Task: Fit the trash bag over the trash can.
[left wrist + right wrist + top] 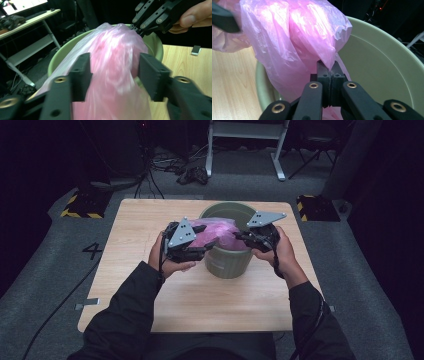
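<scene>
Item: pink plastic bag (216, 234), bunched above the mouth of a green bin (227, 262) at the centre of the worktop (135, 270). Right tongs (328, 72) pinched tight on 1 fold of the film; left tongs (113, 75) spread wide, astride the bag, not clamped. Progress, as judged: bag gathered over the bin, not yet spread or folded over the rim; lining remains. Surface: pale wood. Room: dark, grey floor, cables, white desk frame (245, 145) behind.
</scene>
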A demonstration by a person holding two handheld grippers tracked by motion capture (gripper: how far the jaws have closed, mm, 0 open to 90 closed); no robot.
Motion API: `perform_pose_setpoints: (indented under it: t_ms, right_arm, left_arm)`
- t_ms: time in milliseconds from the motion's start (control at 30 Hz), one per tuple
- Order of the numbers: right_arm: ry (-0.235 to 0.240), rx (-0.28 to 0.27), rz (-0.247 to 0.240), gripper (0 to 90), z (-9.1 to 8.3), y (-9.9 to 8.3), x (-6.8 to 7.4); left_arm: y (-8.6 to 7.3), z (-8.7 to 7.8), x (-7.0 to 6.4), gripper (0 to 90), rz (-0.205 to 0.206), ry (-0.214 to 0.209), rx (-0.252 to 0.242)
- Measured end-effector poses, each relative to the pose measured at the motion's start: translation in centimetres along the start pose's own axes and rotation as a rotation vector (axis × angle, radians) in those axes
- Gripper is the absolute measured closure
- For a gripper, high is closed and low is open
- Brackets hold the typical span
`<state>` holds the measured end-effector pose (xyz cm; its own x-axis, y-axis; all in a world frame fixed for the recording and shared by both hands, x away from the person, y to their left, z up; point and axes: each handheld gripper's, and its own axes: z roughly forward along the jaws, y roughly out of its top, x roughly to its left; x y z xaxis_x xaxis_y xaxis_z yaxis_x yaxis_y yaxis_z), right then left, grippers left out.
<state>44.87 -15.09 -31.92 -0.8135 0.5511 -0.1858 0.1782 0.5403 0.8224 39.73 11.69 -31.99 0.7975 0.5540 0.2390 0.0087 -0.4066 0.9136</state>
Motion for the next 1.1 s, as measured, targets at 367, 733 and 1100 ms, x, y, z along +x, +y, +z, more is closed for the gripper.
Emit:
perform_pose_setpoints:
  t_ms: [367,733,1100]
  right_arm:
    - [-0.039,0.009,0.04,86.6,-0.7,-1.2,-2.0]
    - [-0.04,0.016,0.028,82.4,-1.3,-2.5,-3.3]
    - [0.017,0.016,-0.019,45.8,-2.0,-2.8,-2.6]
  left_arm:
    - [-2.9,-4.5,-0.4,27.0,-0.081,0.003,-0.054]
    - [-4.8,-4.0,-0.2,29.0,-0.118,-0.022,-0.035]
    - [-4.2,-2.4,-0.7,76.0,-0.044,-0.003,-0.049]
